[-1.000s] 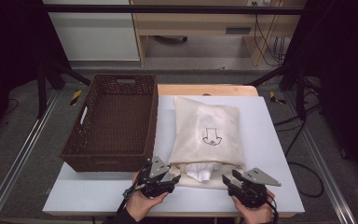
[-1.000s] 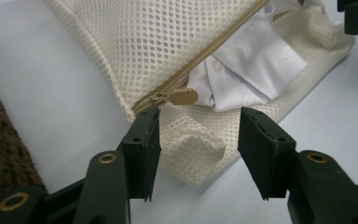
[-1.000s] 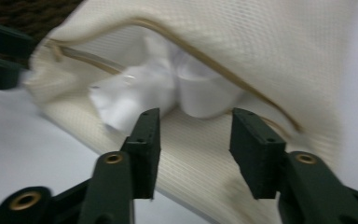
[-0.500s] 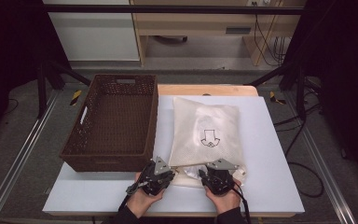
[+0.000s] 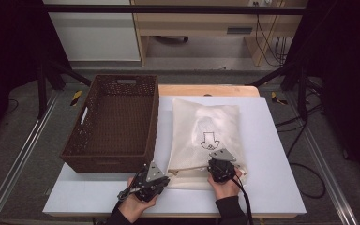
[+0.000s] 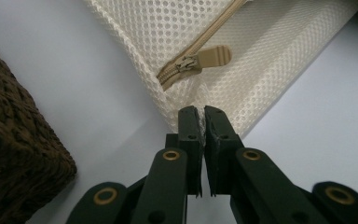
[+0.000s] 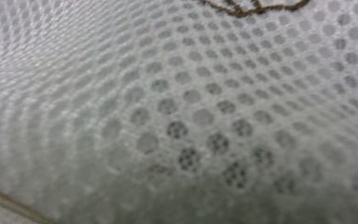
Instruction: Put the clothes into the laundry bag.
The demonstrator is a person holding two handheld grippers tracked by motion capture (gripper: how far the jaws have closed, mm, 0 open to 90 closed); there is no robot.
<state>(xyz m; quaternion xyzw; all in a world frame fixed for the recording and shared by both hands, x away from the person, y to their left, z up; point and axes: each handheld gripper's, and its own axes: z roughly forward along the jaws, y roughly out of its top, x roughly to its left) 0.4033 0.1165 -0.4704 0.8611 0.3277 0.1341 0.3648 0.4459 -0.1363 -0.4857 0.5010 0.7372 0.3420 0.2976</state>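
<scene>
A cream mesh bag with a dark printed arrow lies on the white table. My left gripper has just been closing and is shut on the bag's near left corner, just below the tan zipper pull. In the high view the left gripper sits at that corner. My right gripper rests on the bag's near end, pointing down into it. Its jaws have just been closing, but they are hidden. Mesh fabric lies right against its camera, so I cannot tell whether fabric is between them.
A dark brown wicker basket stands to the left of the bag, its corner close beside my left gripper. Bare table lies to the right of the bag and along the front edge. A wooden board shows behind the bag.
My right gripper moved left from beside the bag onto its near end. The left gripper's jaws closed on the bag's corner, with the hand staying in place.
</scene>
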